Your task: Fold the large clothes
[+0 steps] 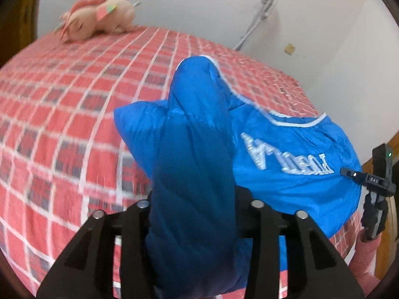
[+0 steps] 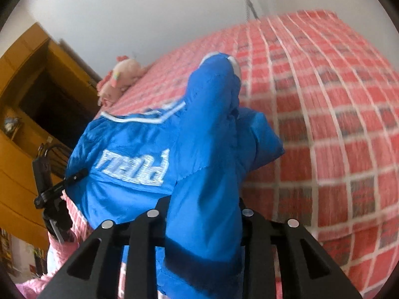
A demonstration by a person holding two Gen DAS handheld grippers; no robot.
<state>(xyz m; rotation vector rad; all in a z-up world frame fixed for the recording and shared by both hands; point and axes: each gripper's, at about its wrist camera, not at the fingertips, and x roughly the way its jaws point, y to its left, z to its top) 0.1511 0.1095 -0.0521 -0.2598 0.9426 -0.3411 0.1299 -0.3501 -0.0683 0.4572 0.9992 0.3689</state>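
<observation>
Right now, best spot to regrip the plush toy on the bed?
Take the plush toy across its rounded body, coming from above: it lies on its side on the checked bedspread, its thin frills giving poor purchase. Both grippers hold the blue jacket.

The jacket point(image 1: 286, 154) lies on the bed point(image 1: 74, 124), the plush toy point(image 1: 99, 17) behind it.

I am working in a home bedroom: I am seeing a bed point(image 1: 74, 114) with a checked cover, a plush toy point(image 1: 99, 17), wooden cabinets point(image 2: 30, 114).
</observation>
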